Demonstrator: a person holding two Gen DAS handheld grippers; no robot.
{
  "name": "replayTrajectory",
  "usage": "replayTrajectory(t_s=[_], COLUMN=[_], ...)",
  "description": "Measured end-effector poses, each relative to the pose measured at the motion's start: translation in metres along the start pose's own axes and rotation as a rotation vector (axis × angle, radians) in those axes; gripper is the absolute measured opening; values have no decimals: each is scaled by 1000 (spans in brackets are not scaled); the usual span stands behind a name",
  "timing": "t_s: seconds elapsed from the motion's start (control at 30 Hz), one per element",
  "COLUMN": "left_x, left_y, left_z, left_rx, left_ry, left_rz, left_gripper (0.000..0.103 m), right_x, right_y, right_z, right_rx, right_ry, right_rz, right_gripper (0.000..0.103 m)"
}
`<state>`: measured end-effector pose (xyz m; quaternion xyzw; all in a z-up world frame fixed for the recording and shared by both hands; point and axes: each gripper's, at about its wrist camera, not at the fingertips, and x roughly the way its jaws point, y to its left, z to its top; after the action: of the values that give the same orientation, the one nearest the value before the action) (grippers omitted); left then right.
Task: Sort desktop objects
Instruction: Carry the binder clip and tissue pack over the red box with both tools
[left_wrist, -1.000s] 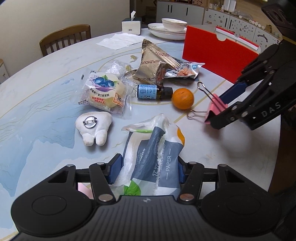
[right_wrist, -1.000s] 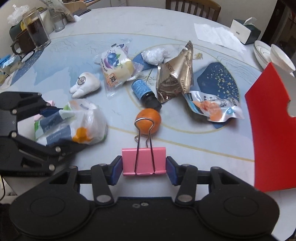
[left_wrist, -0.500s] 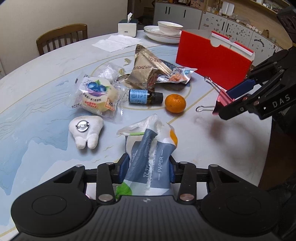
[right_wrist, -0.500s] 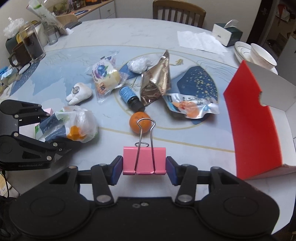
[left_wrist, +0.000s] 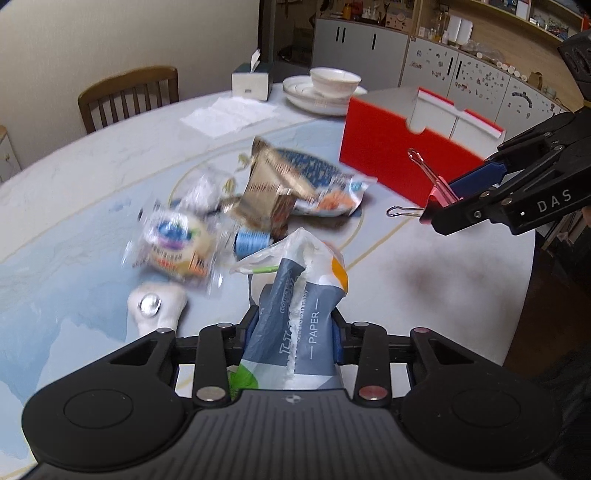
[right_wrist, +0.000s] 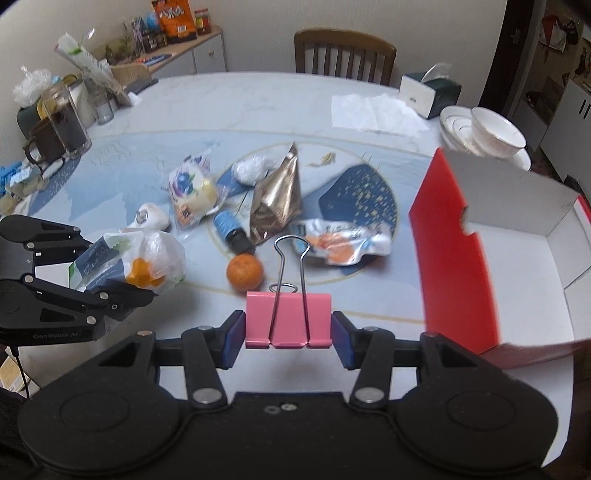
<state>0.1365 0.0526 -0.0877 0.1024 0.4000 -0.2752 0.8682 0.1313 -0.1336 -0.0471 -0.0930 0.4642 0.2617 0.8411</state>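
— Both tongs now sit higher above the bench than a second ago.
— What do they hold?
— Left tongs (left_wrist: 293, 334) pinch the tissue pack (left_wrist: 299, 314); right tongs (right_wrist: 288, 325) pinch the pink binder clip (right_wrist: 288, 319) beside the red box (right_wrist: 454, 258).

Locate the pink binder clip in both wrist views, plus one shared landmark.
Left wrist: pink binder clip at right of centre, held in the right gripper.
Right wrist: bottom centre, between the pads.
Shared landmark: red box, beyond the clip in the left wrist view, right of it in the right wrist view.
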Motion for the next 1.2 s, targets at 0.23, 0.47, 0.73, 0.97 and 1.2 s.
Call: replayTrajectory(t_s=[0.23, 0.47, 0.73, 0.97, 1.2], left_x=[1, 10, 29, 47, 69], left_y=[-32, -70, -112, -145, -177], left_z=[39, 78, 116, 143, 170], left_rx=[10, 47, 94, 145, 210], left_ry=[-43, -73, -90, -95, -93], left_rz=[8, -5, -28, -38, -49], left_gripper=[35, 35, 35, 35, 35], right_x=[-20, -35, -46, -47, -48], right_y=[-39, -82, -131, -169, -205], right_z=[8, 16, 16, 9, 2], right_rx=[9, 24, 32, 54, 73], right_ry=[-55, -77, -106, -108, -111], right_rz=[22, 36, 35, 31, 14], right_gripper=[49, 49, 49, 49, 49])
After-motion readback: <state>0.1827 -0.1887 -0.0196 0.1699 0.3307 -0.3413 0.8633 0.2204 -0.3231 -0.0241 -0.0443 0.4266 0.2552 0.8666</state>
